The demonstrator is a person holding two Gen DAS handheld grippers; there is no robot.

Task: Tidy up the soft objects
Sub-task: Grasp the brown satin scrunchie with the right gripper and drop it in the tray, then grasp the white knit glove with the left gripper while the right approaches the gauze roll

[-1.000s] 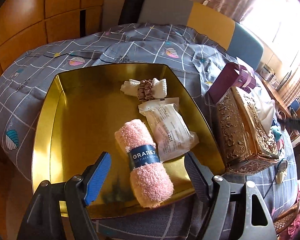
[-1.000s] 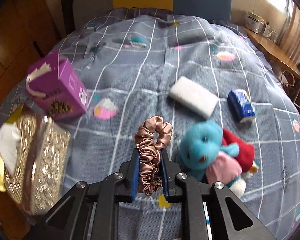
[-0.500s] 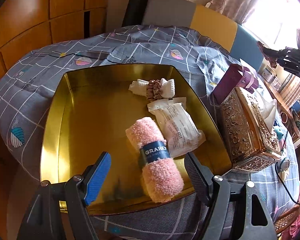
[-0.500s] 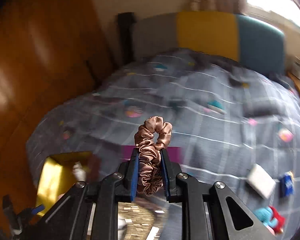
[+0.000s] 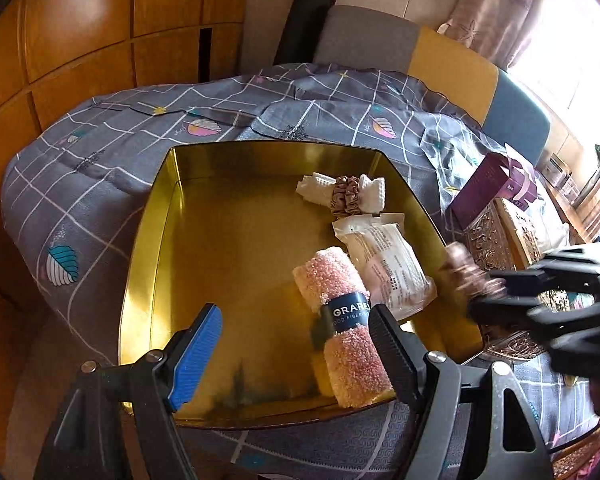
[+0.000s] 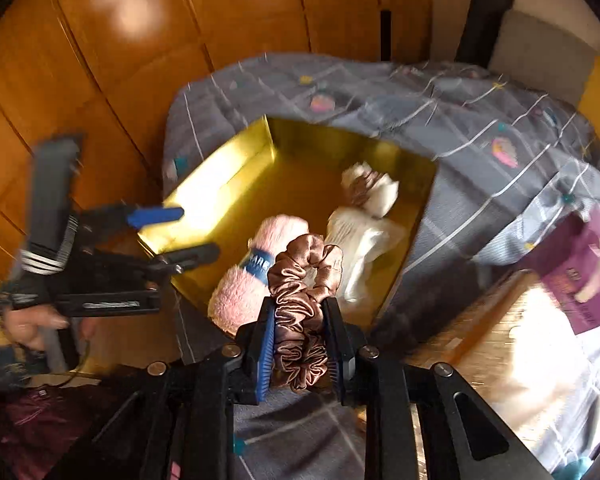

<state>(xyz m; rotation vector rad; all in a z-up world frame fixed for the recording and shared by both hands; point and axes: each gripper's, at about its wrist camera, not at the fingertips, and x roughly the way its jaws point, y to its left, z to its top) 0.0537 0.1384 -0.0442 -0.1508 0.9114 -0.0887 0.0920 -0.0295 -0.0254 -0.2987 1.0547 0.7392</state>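
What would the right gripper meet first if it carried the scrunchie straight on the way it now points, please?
Probably the pink rolled towel in the gold tray: it lies just beyond the right gripper and the brown scrunchie it holds. Depth is unclear in the blur.

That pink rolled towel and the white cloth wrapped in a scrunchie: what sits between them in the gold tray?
A white sealed packet lies between the pink rolled towel and the scrunchie-wrapped cloth, seen in the left wrist view.
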